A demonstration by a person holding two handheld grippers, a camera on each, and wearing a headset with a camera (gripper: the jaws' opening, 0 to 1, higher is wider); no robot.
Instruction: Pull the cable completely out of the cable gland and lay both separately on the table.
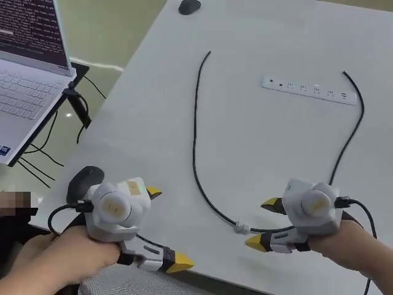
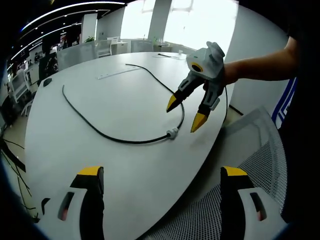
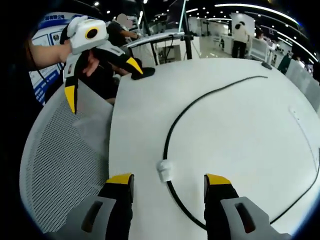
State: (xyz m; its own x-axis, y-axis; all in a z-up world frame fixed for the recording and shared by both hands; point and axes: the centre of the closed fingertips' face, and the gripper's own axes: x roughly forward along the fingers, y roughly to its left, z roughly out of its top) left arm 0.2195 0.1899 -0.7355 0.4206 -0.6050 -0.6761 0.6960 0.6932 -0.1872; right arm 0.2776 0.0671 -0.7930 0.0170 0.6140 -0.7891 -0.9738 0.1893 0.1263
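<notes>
- The cable gland (image 1: 241, 228), small and white, lies on the white table (image 1: 270, 147) near its front edge, with the black cable (image 1: 195, 135) running out of both its ends, so the two are not yet apart.
- The right gripper (image 1: 261, 223) hovers just beside the gland, its yellow-tipped jaws spread wide and holding nothing. In the right gripper view the gland sits just ahead of the gap, closer to one jaw.
- The left gripper (image 1: 167, 228) hangs over the table's front edge, well apart from the gland, jaws also wide open and empty.
- From the gland the cable curves away across the table in a long arc. Its other part passes under the right gripper and rises toward a white power strip (image 1: 309, 90). Whether it touches the strip is hard to tell.
- Nothing lies between the right gripper and the gland.
- A dark mouse (image 1: 83, 181) sits beside the left gripper, and an open laptop (image 1: 27, 80) stands on a stand to the far left.
</notes>
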